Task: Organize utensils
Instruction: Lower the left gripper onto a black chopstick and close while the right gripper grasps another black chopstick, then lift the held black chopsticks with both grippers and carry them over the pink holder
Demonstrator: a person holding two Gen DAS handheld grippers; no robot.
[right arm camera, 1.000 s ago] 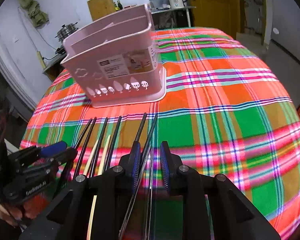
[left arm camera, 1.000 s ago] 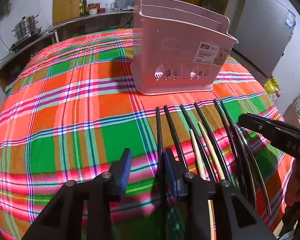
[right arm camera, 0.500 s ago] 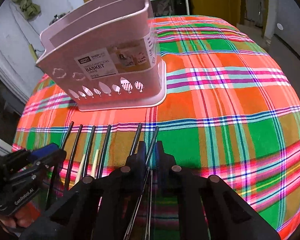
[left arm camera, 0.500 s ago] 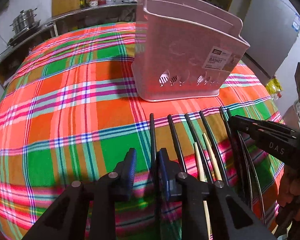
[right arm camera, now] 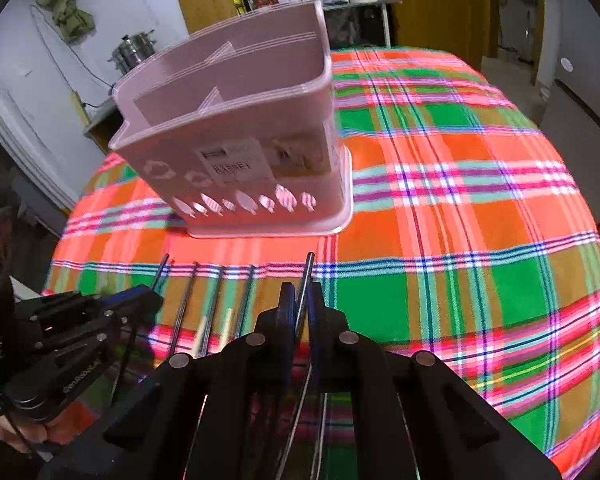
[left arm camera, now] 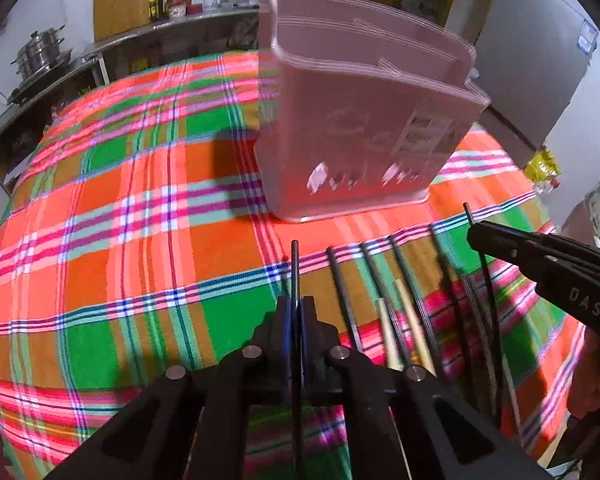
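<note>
A pink utensil basket (left arm camera: 364, 132) with inner dividers stands on the plaid tablecloth; it also shows in the right wrist view (right arm camera: 236, 148). A row of black and pale wooden chopsticks (left arm camera: 396, 308) lies in front of it. My left gripper (left arm camera: 296, 312) is shut on a black chopstick (left arm camera: 295, 268), the leftmost of the row. My right gripper (right arm camera: 300, 300) is shut on a thin dark metal utensil handle (right arm camera: 307, 276), raised off the cloth at the row's right end. Each gripper shows in the other's view, the right (left arm camera: 540, 256) and the left (right arm camera: 100, 312).
The round table's plaid cloth (left arm camera: 120, 220) spreads left of the basket and also to its right (right arm camera: 480, 220). A counter with steel pots (left arm camera: 40, 56), bottles and a wooden board stands behind. A grey fridge (left arm camera: 540, 60) is at the back right.
Both grippers have closed: the left onto the leftmost black chopstick, the right onto the thin metal handle. Both have moved forward toward the basket and risen, lifting their ends.
</note>
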